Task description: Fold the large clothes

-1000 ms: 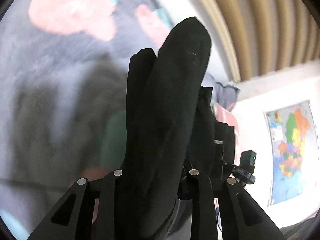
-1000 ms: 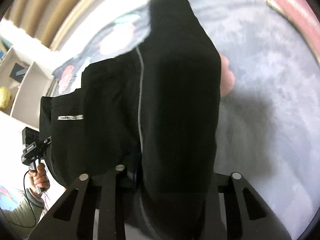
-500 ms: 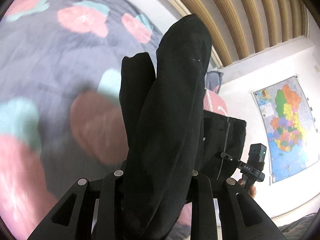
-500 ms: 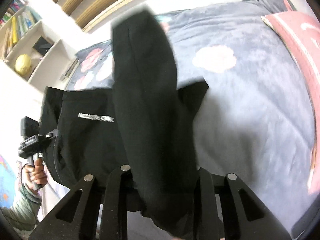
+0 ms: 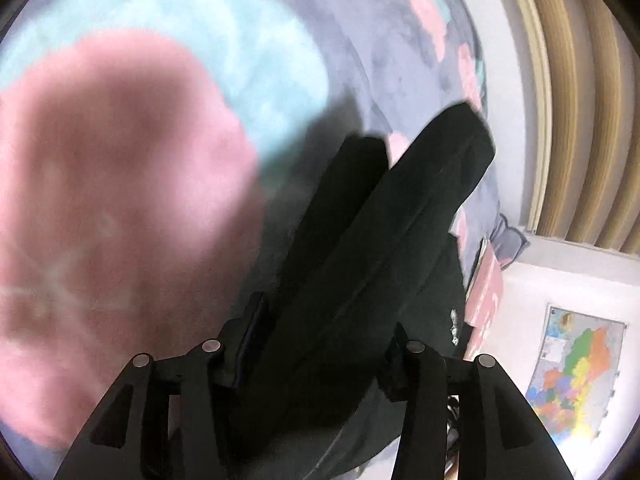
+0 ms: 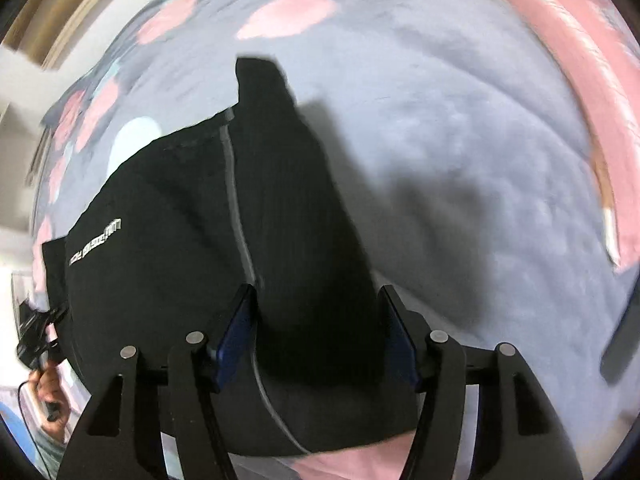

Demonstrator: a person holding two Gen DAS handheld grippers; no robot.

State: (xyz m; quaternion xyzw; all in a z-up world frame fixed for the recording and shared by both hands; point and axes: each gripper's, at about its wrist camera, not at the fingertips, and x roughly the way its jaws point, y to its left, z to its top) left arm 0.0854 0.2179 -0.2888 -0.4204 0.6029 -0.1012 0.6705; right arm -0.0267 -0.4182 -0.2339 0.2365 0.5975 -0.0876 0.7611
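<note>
Right gripper [image 6: 316, 328] jaws are opening, the black garment [image 6: 168, 248] slack between them; left gripper [image 5: 320, 354] opening too, cloth between. Likely a release: the garment lies mid-bed [image 6: 460, 140] (pink pillow [image 6: 560, 40] at the edge).

Garment [image 6: 168, 248] on bed [image 6: 460, 152], both grippers over it.
Garment lies spread on the bed's blanket [image 5: 120, 200]. A fold of it stands between the opening jaws of the left gripper [image 5: 316, 364]; another fold between the opening jaws of the right gripper [image 6: 316, 328]. Pillow [image 6: 568, 64] on the bed beyond and right of the right gripper. Wall map [image 5: 576, 380] right of the left gripper, slatted wall panel [image 5: 580, 100] above it.
</note>
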